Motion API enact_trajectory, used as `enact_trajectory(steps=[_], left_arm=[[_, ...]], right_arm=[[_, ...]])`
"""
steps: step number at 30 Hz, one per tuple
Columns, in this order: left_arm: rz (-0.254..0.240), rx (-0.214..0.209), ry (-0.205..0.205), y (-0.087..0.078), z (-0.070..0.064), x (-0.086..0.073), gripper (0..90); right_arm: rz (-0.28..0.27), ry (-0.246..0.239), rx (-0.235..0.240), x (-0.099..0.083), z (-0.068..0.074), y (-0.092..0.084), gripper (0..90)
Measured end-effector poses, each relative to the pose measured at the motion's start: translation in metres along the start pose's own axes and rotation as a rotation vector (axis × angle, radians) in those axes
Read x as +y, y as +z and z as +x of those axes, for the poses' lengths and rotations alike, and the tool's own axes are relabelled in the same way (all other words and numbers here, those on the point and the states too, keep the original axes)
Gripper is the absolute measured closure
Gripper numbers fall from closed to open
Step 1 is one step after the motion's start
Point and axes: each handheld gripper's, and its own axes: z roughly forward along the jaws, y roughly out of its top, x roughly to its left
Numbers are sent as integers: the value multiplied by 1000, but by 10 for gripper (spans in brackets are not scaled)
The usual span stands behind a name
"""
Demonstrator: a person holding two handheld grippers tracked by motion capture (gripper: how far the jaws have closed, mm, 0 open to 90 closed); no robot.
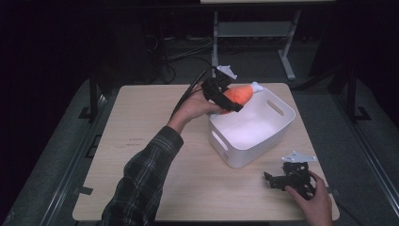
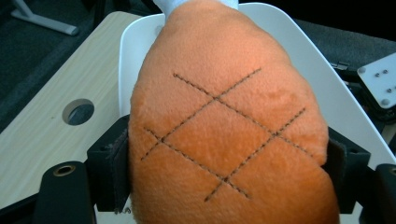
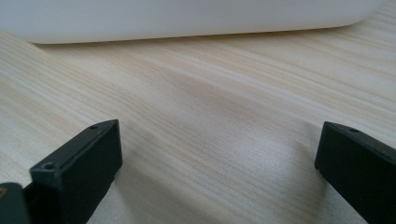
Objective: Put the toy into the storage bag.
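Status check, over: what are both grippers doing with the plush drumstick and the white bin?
Left gripper clamped on orange plush drumstick, above white bin rim. Right gripper open, on table. Nothing in the way.

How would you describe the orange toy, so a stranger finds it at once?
Find the white bin on the wooden table. Above its far rim, the left hand-held gripper holds an orange plush drumstick. Nothing else here is orange and cross-stitched.

On the bench (image 1: 155,141), the bin (image 1: 263,136) stands right of centre. The plush drumstick (image 1: 237,94) hangs over the bin's rim at about eleven o'clock, clamped in the left gripper (image 1: 230,101). The right gripper (image 1: 277,181) rests on the bench at about five o'clock from the bin, near it, with bare bench between its jaws.
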Motion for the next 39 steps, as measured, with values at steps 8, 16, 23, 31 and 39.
enact_trajectory(steps=[8,16,23,31,39], left_arm=[[23,-19,1,25,1,0,206],[70,-18,3,42,1,-4,202],[109,-1,10,52,2,-8,196],[137,12,9,53,5,-10,176],[139,10,10,53,6,-12,140]], right_arm=[[0,0,0,0,0,0,1],[0,-1,0,0,0,0,1],[0,-1,0,0,0,0,2],[0,-1,0,0,0,0,2],[0,-1,0,0,0,0,1]])
